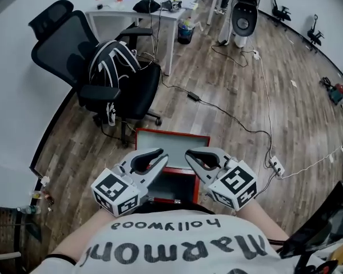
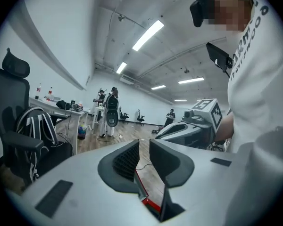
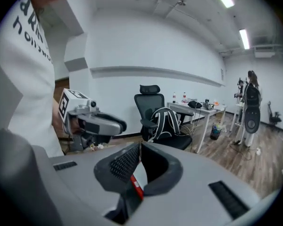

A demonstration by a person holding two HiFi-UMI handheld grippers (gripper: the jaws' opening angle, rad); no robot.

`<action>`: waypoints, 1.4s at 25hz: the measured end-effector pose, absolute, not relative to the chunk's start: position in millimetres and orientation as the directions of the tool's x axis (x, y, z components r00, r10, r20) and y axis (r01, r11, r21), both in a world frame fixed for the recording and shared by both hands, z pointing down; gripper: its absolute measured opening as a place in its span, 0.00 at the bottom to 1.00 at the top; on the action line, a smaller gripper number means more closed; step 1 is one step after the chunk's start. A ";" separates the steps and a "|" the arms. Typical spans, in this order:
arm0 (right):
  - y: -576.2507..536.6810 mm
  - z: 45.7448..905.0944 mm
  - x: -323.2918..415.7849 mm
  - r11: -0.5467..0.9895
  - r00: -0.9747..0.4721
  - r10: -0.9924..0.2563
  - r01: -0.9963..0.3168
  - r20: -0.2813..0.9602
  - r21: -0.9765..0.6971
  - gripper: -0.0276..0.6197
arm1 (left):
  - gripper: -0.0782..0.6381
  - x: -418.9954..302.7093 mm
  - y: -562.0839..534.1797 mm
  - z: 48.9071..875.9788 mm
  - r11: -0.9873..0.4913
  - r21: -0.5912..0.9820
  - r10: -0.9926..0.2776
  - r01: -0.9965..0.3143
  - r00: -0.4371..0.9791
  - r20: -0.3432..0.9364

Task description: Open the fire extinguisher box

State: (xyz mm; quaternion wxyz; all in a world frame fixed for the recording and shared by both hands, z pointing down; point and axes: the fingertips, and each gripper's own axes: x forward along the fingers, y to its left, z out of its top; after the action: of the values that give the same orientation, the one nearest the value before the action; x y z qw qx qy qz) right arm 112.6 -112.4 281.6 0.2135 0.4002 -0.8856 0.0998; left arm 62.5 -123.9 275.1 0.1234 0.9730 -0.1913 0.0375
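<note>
Here, both hands are held close before the person's chest, side by side. The left tool (image 1: 159,155) points almost level and the right tool (image 1: 190,155) tips down a little. The left tool's jaws stand a narrow slit apart with nothing clamped; the right tool's jaws are closed and empty. The red fire extinguisher box (image 1: 172,133) lies on the floor (image 1: 228,96) directly beneath both tools, apart from them.
</note>
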 end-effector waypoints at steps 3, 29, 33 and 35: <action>-104.0 262.7 108.9 0.646 -0.668 -0.658 -0.738 0.348 -0.195 0.08 | 0.17 68.3 -123.5 278.1 -0.887 0.239 -0.363 -0.395 0.917 0.168; -107.1 310.7 129.2 0.626 -0.672 -0.608 -0.733 0.422 -0.266 0.06 | 0.16 86.2 -130.2 307.9 -0.900 0.253 -0.289 -0.354 0.921 0.262; -106.1 314.7 127.9 0.630 -0.679 -0.593 -0.726 0.432 -0.276 0.06 | 0.16 85.3 -131.3 312.2 -0.893 0.272 -0.288 -0.359 0.920 0.267; -104.3 317.6 125.2 0.638 -0.689 -0.578 -0.715 0.437 -0.285 0.06 | 0.16 84.9 -132.3 315.4 -0.893 0.272 -0.286 -0.359 0.919 0.271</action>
State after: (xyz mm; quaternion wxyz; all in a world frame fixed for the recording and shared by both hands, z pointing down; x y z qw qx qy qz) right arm 125.2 -104.3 317.6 0.1544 0.3625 -0.8918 0.2225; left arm 84.9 -132.3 315.4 0.1601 0.9663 -0.1669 0.1128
